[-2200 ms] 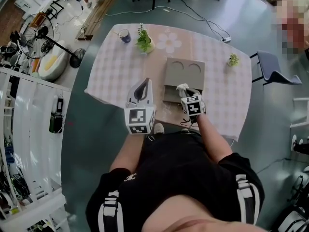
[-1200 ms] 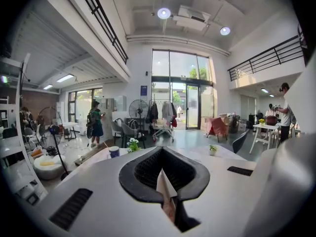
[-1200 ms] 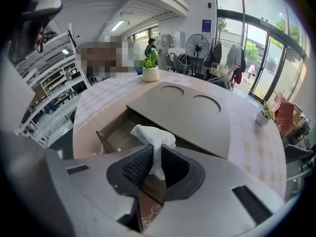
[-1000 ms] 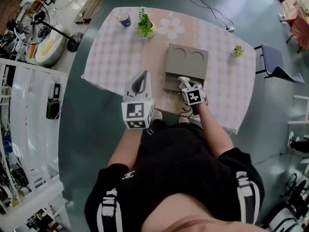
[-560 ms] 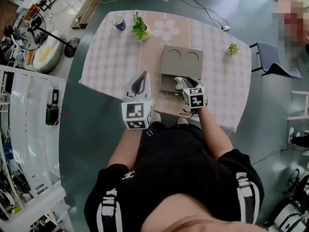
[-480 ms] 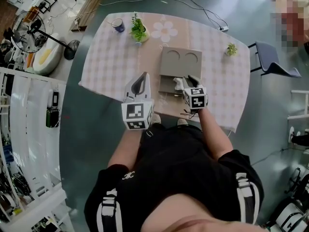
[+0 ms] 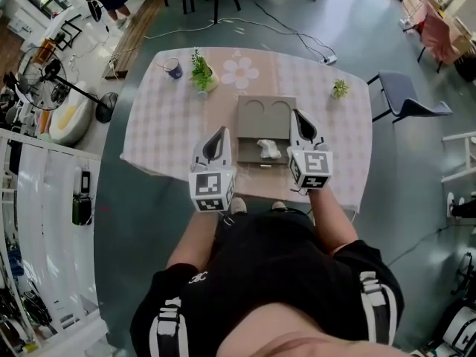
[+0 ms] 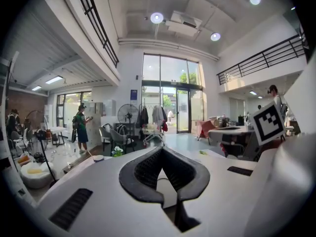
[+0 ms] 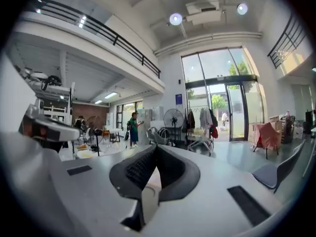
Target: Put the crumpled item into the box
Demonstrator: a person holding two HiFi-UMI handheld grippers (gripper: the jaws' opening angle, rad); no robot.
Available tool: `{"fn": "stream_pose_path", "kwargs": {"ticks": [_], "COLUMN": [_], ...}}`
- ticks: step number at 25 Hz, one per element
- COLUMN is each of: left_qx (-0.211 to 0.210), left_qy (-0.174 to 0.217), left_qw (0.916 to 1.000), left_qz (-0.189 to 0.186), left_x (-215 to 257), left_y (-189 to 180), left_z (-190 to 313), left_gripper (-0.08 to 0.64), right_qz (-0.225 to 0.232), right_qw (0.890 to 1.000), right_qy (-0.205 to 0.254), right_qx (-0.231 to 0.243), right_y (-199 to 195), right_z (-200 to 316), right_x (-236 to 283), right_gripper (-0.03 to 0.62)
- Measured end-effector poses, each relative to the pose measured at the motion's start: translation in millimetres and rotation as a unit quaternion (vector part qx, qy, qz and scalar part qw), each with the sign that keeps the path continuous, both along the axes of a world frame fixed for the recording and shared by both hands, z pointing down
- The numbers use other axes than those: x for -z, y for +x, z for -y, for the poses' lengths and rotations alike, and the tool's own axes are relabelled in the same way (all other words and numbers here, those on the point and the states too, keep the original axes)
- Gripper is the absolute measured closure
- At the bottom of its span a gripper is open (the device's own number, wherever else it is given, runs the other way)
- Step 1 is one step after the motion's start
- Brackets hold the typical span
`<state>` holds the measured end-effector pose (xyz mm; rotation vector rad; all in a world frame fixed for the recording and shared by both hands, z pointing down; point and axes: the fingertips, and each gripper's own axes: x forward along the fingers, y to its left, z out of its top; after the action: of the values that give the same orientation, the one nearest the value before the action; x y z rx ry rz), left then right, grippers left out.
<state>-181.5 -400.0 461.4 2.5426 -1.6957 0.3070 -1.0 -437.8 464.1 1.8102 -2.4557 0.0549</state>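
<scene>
The crumpled white item (image 7: 268, 149) lies in the open front part of the grey box (image 7: 250, 153), in front of its lid with two round recesses (image 7: 262, 110). My right gripper (image 7: 300, 117) hangs high above the box's right side and points level. Its jaws have just been closing and are now shut with nothing between them (image 9: 154, 147). My left gripper (image 7: 219, 131) hovers left of the box, also shut and empty (image 8: 162, 149). Both gripper views look out across the room, so neither shows the box.
The checked table (image 7: 163, 125) carries a blue mug (image 7: 172, 68), a potted plant (image 7: 201, 71), a flower mat (image 7: 239, 71) and a small plant (image 7: 340, 88). A chair (image 7: 405, 95) stands to the right and a floor fan (image 7: 52, 80) to the left.
The right gripper let go of the crumpled item in the box, rose well above it, tipped up to level and shut. The left gripper drifted slightly.
</scene>
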Motion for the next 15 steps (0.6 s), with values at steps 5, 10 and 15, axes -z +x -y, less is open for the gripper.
{"fn": "stream_pose_path", "kwargs": {"ticks": [5, 10, 15], "left_qx": [-0.015, -0.032, -0.042], "left_qy": [0.012, 0.019, 0.026], "left_qw": [0.9998, 0.9993, 0.9987], "left_qz": [-0.004, -0.005, -0.010], "left_x": [6, 7, 16], "left_y": [16, 29, 39], "left_z": [5, 9, 12], "left_gripper": [0.569, 0.569, 0.568], "right_qz": [0.025, 0.040, 0.041], "right_qw": [0.998, 0.995, 0.995], "right_qy": [0.060, 0.091, 0.088], "right_qx": [-0.014, -0.032, -0.038], "right_y": [18, 35, 43], "right_z": [-13, -21, -25], "right_x": [48, 66, 66], "right_gripper": [0.591, 0.591, 0.591]}}
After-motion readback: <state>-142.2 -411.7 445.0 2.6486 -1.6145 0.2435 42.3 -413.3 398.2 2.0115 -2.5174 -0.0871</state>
